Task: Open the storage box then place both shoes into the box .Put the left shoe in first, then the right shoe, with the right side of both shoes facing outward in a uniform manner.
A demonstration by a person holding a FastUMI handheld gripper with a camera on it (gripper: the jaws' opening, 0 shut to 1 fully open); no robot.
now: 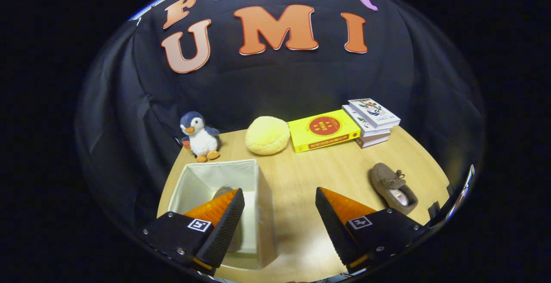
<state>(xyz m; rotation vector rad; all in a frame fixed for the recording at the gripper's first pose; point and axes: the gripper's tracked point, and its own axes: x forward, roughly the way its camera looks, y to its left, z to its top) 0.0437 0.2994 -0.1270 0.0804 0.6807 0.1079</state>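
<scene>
An open white fabric storage box [254, 214] stands on the wooden table [318, 167], under and just ahead of my left finger. One brown shoe [223, 192] lies inside it, mostly hidden behind that finger. The other brown moccasin [392, 187] rests on the table beyond my right finger, toe pointing away, its white insole showing. My gripper [280, 214] hovers above the box's right wall, open wide, with nothing between its orange-and-black fingers [224, 218].
Along the back of the table sit a plush penguin [199, 136], a round yellow cushion [267, 135], a yellow book [323, 131] and a short stack of books [372, 119]. Bare tabletop lies between the box and the loose shoe.
</scene>
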